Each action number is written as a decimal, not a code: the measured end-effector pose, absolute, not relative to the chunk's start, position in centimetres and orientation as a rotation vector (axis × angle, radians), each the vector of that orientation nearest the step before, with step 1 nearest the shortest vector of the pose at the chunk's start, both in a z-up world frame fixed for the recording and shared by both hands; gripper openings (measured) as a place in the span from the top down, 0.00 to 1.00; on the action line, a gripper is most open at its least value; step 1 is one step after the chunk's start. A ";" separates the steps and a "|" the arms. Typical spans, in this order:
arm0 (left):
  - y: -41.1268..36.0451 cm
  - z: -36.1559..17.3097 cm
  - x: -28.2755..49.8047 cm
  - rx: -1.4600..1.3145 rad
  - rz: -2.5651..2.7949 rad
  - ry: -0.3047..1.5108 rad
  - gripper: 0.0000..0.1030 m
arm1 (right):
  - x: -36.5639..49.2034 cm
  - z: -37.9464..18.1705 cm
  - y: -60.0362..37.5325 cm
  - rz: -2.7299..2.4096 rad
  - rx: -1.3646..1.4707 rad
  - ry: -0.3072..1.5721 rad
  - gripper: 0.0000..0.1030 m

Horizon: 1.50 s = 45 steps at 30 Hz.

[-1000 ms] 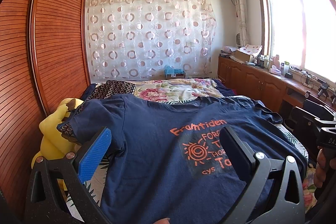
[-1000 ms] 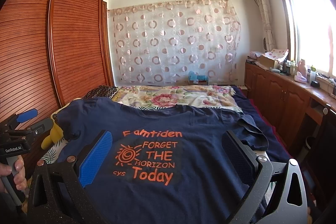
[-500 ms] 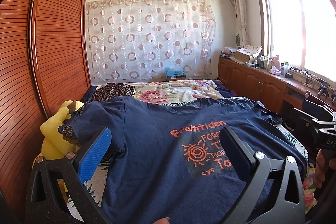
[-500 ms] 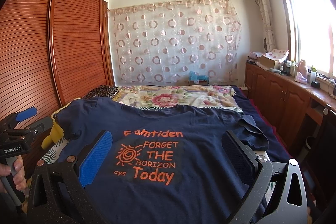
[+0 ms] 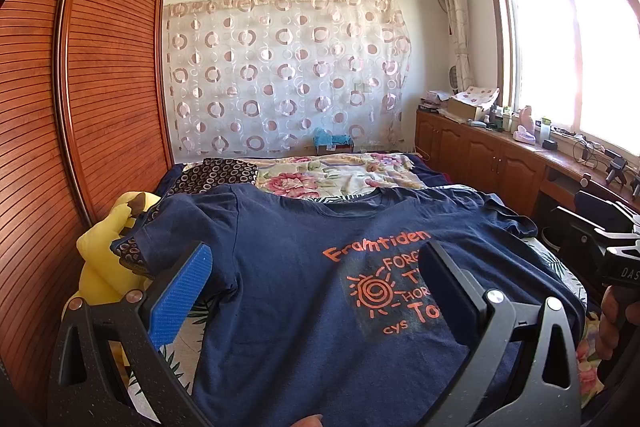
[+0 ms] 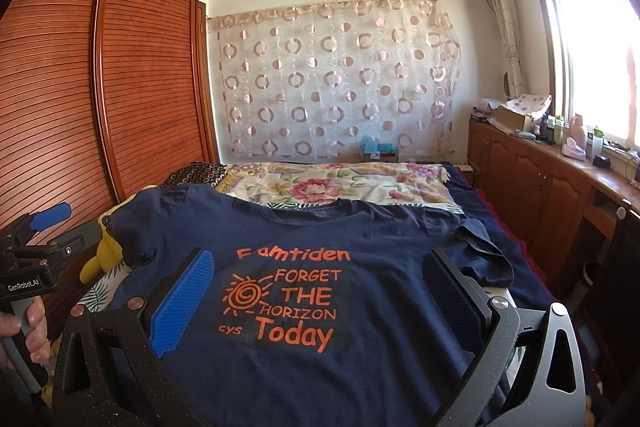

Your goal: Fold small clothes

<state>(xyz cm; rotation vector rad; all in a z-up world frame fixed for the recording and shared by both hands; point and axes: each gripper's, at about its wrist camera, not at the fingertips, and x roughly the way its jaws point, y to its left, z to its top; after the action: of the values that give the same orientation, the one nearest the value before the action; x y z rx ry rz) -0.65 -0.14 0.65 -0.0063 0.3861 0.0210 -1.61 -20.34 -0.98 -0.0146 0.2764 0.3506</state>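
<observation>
You are holding both tools over a bed, and each is standing released, fingers spread wide with nothing between them. A navy T-shirt is lying flat on the bed, front side up, with its neckline pointing away from you toward a floral quilt. Orange lettering on the chest is reading "Framtiden, Forget the Horizon Today" beside a spiral sun. Your left tool is hovering over the shirt's left half, near the spread left sleeve. Your right tool is hovering over the printed chest, while the shirt's right sleeve is lying rumpled just beyond it. A yellow plush toy is sitting at the bed's left edge, touching the left sleeve, against a slatted wooden wardrobe. A circle-patterned curtain is hanging on the far wall.
</observation>
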 end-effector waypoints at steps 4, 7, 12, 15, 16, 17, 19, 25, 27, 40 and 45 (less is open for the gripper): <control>-0.2 0.7 -0.7 -0.006 0.020 0.386 0.00 | -1.6 -1.0 -20.3 0.350 -0.014 0.277 0.00; -0.2 0.7 -0.7 -0.006 0.022 0.385 0.00 | -1.6 -1.0 -20.3 0.350 -0.015 0.277 0.00; -0.2 0.6 -0.7 -0.005 0.021 0.384 0.00 | -1.7 -1.0 -20.3 0.352 -0.017 0.276 0.00; -0.2 0.6 -0.7 -0.005 0.021 0.384 0.00 | -1.6 -1.0 -20.2 0.355 -0.018 0.276 0.00; -0.1 0.6 -0.7 -0.004 0.021 0.384 0.00 | -1.6 -1.0 -20.2 0.355 -0.018 0.276 0.00; -0.2 0.6 -0.7 -0.004 0.021 0.384 0.00 | -1.6 -1.0 -20.2 0.354 -0.018 0.276 0.00; -0.2 0.6 -0.8 -0.004 0.020 0.384 0.00 | -1.6 -1.0 -20.2 0.355 -0.018 0.275 0.00; -0.2 0.6 -0.8 -0.005 0.020 0.384 0.00 | -1.6 -1.0 -20.2 0.354 -0.018 0.276 0.00; -0.2 0.6 -0.8 -0.004 0.021 0.384 0.00 | -1.6 -1.0 -20.2 0.355 -0.018 0.275 0.00; 1.7 0.7 1.9 -0.029 0.075 0.385 0.00 | -0.4 -1.7 -19.5 0.362 -0.013 0.279 0.00; 3.6 -0.7 4.1 -0.037 0.095 0.423 0.00 | 0.9 -2.0 -18.7 0.357 -0.038 0.262 0.00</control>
<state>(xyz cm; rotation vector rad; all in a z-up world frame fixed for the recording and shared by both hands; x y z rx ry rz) 4.12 3.57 -0.69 -0.0365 0.4228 0.0951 0.88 -18.71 -2.03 -0.0384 0.2622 0.3571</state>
